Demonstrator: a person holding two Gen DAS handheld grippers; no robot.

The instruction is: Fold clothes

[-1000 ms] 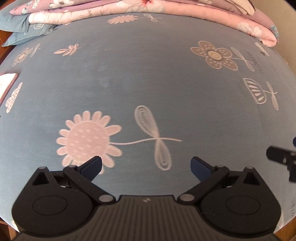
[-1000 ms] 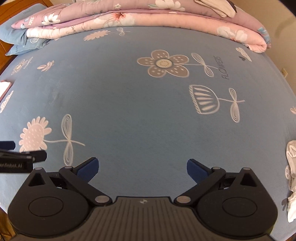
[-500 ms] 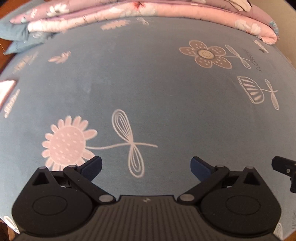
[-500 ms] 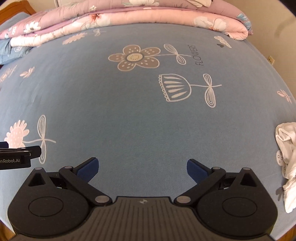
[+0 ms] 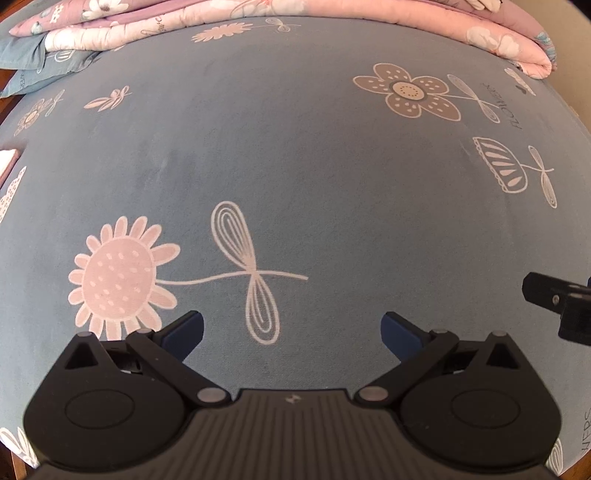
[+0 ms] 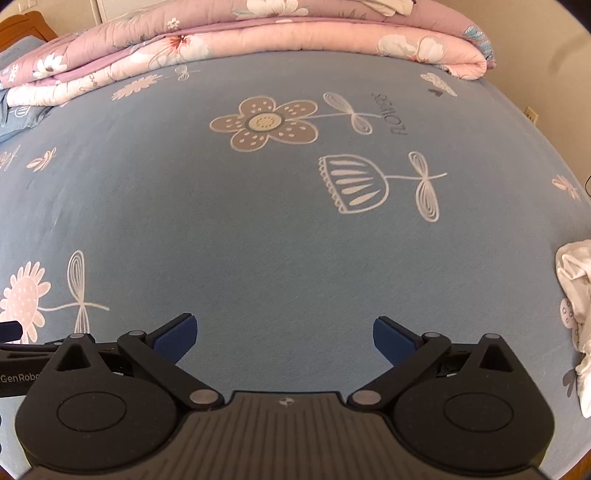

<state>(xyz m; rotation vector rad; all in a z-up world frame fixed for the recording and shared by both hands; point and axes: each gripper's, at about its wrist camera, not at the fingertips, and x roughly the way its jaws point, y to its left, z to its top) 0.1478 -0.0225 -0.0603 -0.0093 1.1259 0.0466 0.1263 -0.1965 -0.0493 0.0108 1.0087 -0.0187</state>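
A crumpled white garment (image 6: 574, 314) lies at the right edge of the bed in the right wrist view, partly cut off by the frame. My right gripper (image 6: 282, 338) is open over the blue sheet, well to the left of the garment, with nothing between its blue pads. My left gripper (image 5: 291, 332) is open too, above a white leaf print beside a pink flower print. The garment does not show in the left wrist view. Part of the right gripper (image 5: 561, 306) shows at that view's right edge.
The bed sheet (image 6: 258, 229) is blue with flower prints. A folded pink floral quilt (image 6: 258, 33) lies across the far end, with blue pillows (image 5: 33, 62) at far left. A wooden bed frame (image 6: 22, 29) and a wall socket (image 6: 531, 115) show at the edges.
Both views have swung right and then partly back; the white garment has come further into the right wrist view. Both grippers stay open and empty.
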